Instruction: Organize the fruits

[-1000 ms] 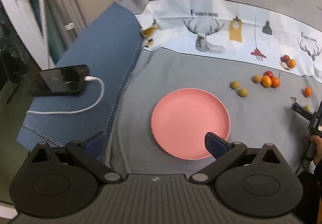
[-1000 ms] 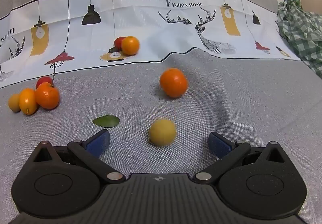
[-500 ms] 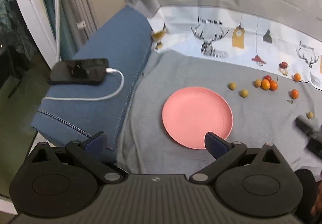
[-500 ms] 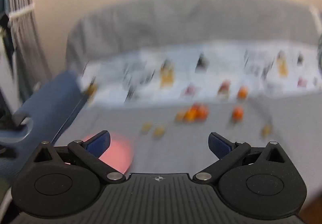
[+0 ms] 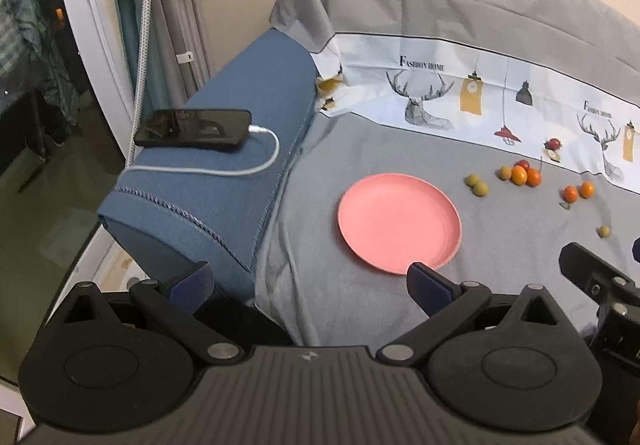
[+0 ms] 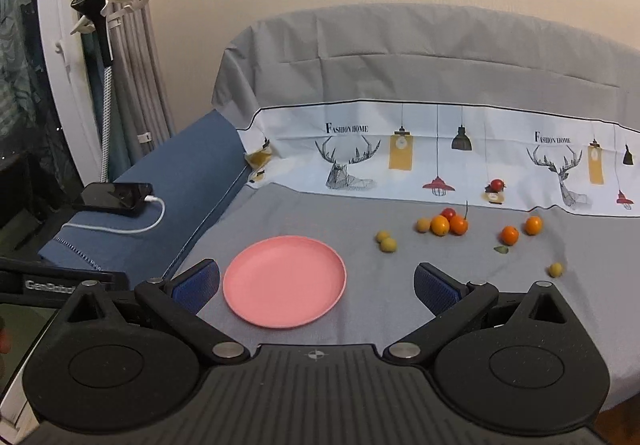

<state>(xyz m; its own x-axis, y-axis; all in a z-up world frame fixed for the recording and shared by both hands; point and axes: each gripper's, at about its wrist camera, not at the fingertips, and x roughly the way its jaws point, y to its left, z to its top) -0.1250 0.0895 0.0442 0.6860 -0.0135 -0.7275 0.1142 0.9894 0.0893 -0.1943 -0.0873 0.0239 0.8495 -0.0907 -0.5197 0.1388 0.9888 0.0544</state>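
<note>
Two wide-open grippers, left gripper (image 5: 310,281) and right gripper (image 6: 316,281), face round pink plate (image 6: 285,281).

Both the left gripper (image 5: 308,281) and right gripper (image 6: 316,281) are matte black, with ribbed grey housings, round side discs, silver pivot screws and blue textured finger pads (image 6: 434,287).

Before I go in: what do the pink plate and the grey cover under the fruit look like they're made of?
Pink plate: likely plastic or melamine, matte; uniform colour, thin raised rim, only a soft sheen, though glazed ceramic can't be ruled out. Grey cover: woven fabric, matte; it shows creases, folds and a fine weave, so it probably gives under pressure.
</note>
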